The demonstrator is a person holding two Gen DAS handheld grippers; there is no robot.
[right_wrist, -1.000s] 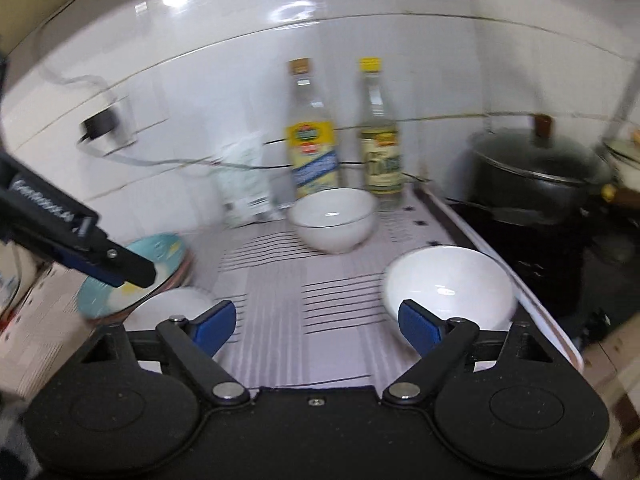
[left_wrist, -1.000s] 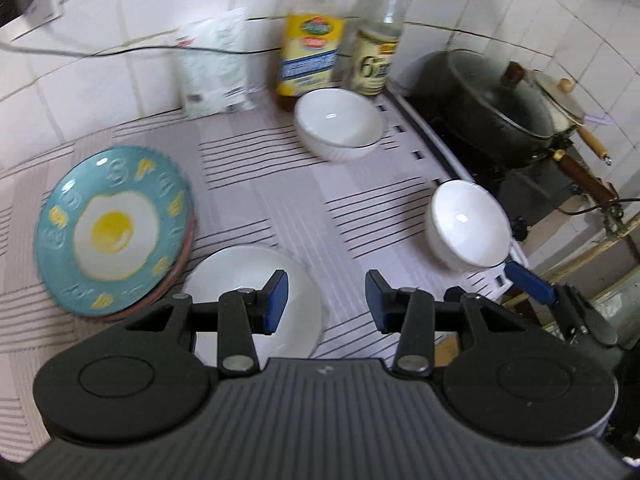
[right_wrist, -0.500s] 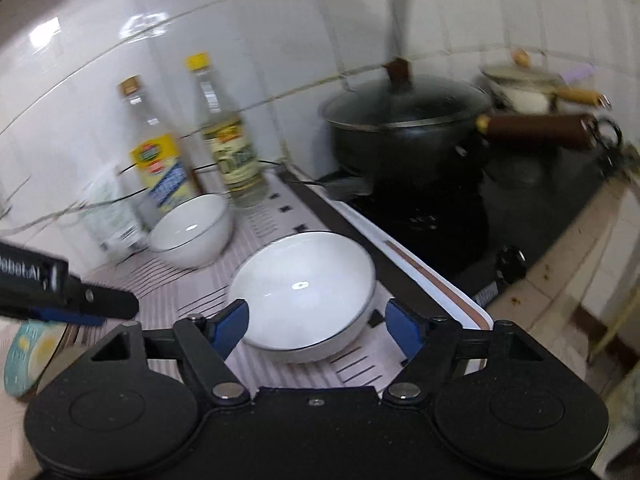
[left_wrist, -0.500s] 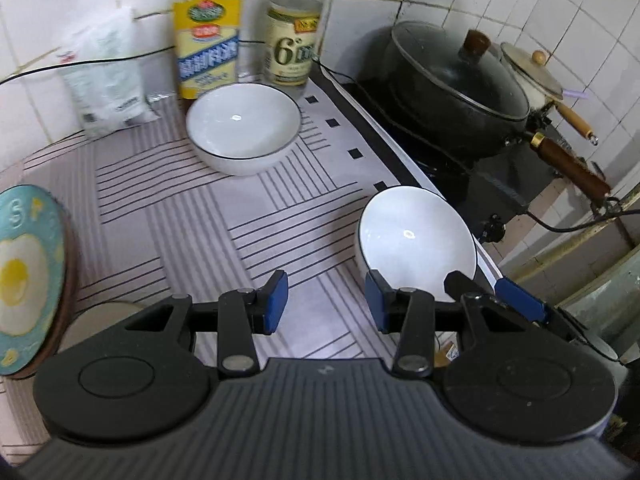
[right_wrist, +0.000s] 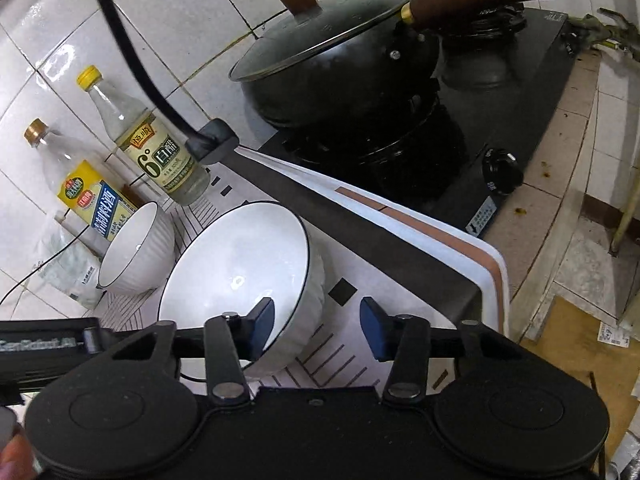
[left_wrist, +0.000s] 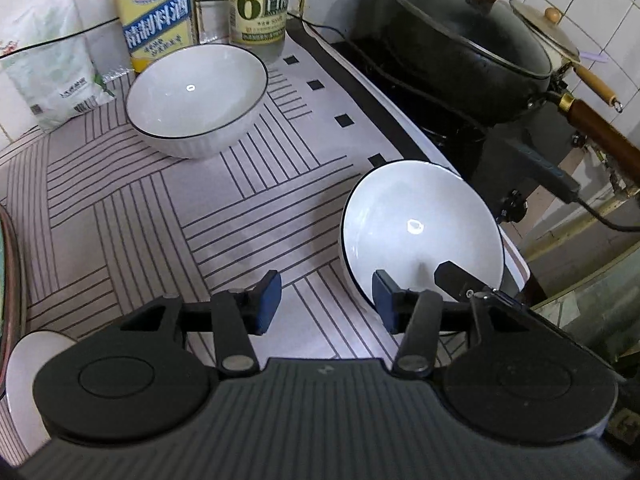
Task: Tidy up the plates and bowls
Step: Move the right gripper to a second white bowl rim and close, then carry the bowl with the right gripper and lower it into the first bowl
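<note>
Two white bowls with dark rims stand on the striped mat (left_wrist: pixel 160 216). The near bowl (left_wrist: pixel 420 228) (right_wrist: pixel 240 276) sits by the mat's right edge; the far bowl (left_wrist: pixel 196 96) (right_wrist: pixel 132 248) sits by the bottles. My left gripper (left_wrist: pixel 326 300) is open, its right finger at the near bowl's front rim. My right gripper (right_wrist: pixel 316 326) is open, its left finger inside that bowl's rim and its right finger outside the wall. A small white plate (left_wrist: pixel 24 376) and the edge of the teal plate (left_wrist: pixel 4 280) show at the far left.
Two bottles (left_wrist: pixel 260 0) (right_wrist: pixel 156 148) and a white bag (left_wrist: pixel 52 76) stand against the tiled wall. A black lidded wok (left_wrist: pixel 464 48) (right_wrist: pixel 332 60) sits on the stove right of the mat. A black cable (right_wrist: pixel 132 52) hangs in front of the right view.
Both grippers moved right and forward toward the near bowl. The right gripper swung so its fingers now straddle the bowl's right wall. The teal plate slid almost out of the left view.
</note>
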